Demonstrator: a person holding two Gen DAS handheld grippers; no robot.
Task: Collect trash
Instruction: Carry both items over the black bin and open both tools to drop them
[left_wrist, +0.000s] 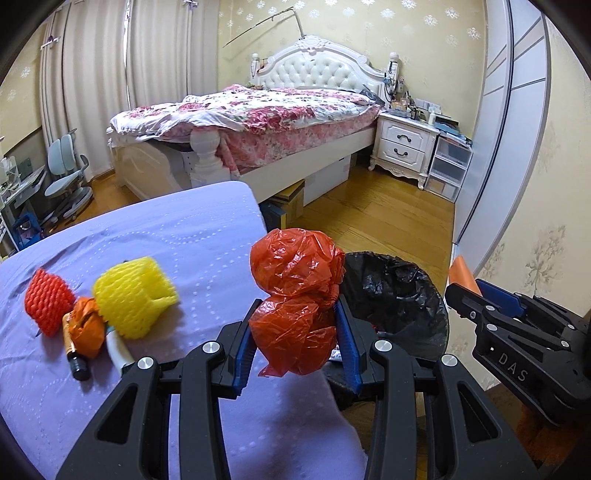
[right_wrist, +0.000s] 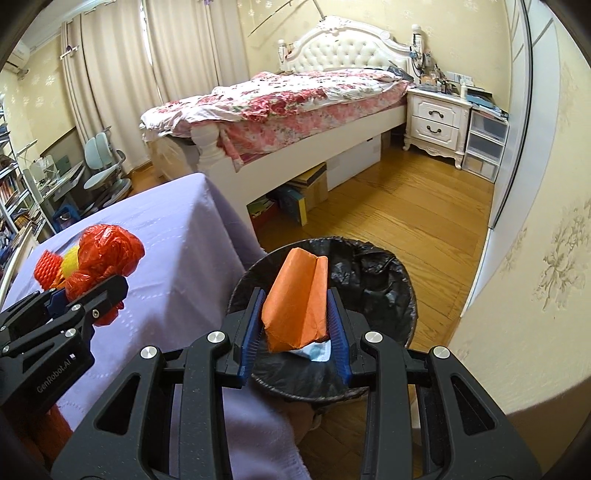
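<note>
My left gripper (left_wrist: 295, 332) is shut on a crumpled red plastic bag (left_wrist: 295, 295), held at the table's right edge beside the bin; the bag also shows in the right wrist view (right_wrist: 107, 254). My right gripper (right_wrist: 295, 321) is shut on a folded orange paper (right_wrist: 295, 302), held over the round bin lined with a black bag (right_wrist: 380, 280). The bin also shows in the left wrist view (left_wrist: 395, 295). On the table lie a yellow foam net (left_wrist: 133, 295), a red foam net (left_wrist: 48, 299), an orange wrapper (left_wrist: 86, 325), a small brown bottle (left_wrist: 74, 350) and a white tube (left_wrist: 118, 349).
The table wears a lilac cloth (left_wrist: 166, 236). Behind it stands a bed with a floral cover (left_wrist: 258, 110), boxes under it, a white nightstand (left_wrist: 402, 144) and plastic drawers. A desk chair (left_wrist: 66, 173) is at the left. The floor is wood; a wall is close on the right.
</note>
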